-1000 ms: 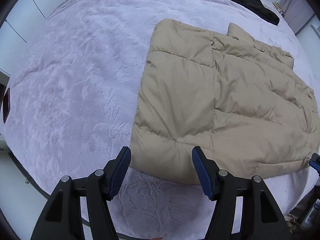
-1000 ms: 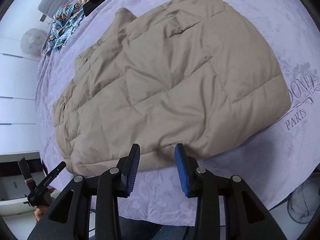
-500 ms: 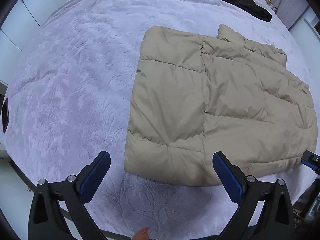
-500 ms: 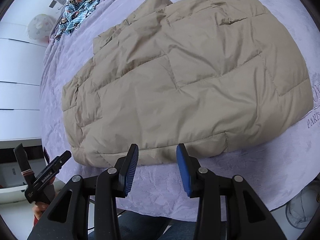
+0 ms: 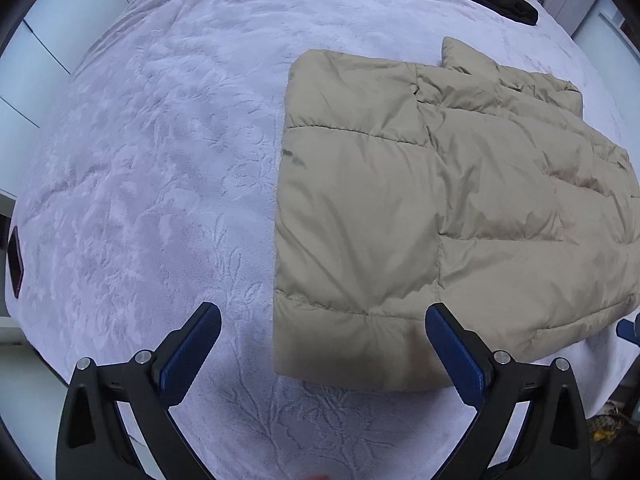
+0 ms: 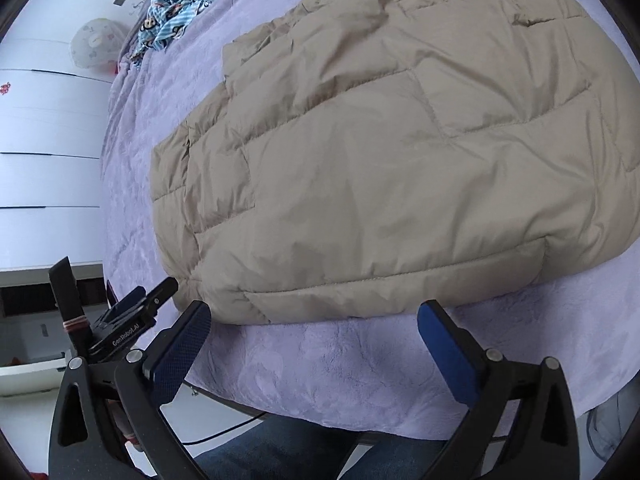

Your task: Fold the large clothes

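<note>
Left wrist: lavender embossed bedspread point(image 5: 160, 184).

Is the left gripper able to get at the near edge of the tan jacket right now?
Probably yes: the left gripper is open, the jacket's near corner lies between its fingers with nothing blocking.

The jacket point(image 5: 440, 208) lies flat on the bed point(image 5: 152, 168), near its front edge; a patterned garment point(image 6: 180, 0) lies behind it.
</note>
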Tool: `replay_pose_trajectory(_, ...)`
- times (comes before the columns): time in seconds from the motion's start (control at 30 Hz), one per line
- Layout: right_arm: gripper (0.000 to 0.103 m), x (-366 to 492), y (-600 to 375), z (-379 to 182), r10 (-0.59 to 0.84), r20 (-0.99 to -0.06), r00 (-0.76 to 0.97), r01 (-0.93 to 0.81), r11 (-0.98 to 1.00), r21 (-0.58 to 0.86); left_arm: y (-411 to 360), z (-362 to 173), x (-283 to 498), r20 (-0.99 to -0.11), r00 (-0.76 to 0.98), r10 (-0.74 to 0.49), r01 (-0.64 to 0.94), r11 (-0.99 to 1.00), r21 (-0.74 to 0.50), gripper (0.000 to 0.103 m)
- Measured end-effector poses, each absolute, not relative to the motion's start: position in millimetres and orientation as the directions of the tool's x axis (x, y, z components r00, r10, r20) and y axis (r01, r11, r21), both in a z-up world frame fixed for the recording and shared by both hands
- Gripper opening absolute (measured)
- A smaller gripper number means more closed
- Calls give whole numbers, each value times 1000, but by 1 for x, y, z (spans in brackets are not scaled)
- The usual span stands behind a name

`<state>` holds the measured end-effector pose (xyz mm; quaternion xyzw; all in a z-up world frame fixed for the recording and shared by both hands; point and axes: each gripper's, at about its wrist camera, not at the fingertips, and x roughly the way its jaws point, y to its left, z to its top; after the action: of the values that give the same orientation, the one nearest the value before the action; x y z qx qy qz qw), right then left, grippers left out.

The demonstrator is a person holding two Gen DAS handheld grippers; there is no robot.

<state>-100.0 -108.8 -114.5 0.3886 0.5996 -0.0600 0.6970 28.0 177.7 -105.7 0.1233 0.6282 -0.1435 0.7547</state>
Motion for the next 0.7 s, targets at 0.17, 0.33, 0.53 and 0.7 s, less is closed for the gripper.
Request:
replay_pose_trajectory(0.17,103,-96,-103,-119,388,-884,261,571,676,465,199,-116,50,-985,95,-145,347,932,-104,102)
replay_pose_trajectory(0.33,103,-93,-101,-126,402,-880,252,595,653,469,214,-119,73,-966,72,-250,355,911,-209,102)
replay_pose_trajectory(0.53,103,-95,-102,-135,432,-866,253,623,612,487,227,-138,99,-932,-5,-361,350,873,-340,102)
replay_pose_trajectory(0.7,103,-99,-101,-134,435,-863,256,635,597,490,215,-164,107,-878,-125,-462,355,805,-475,102)
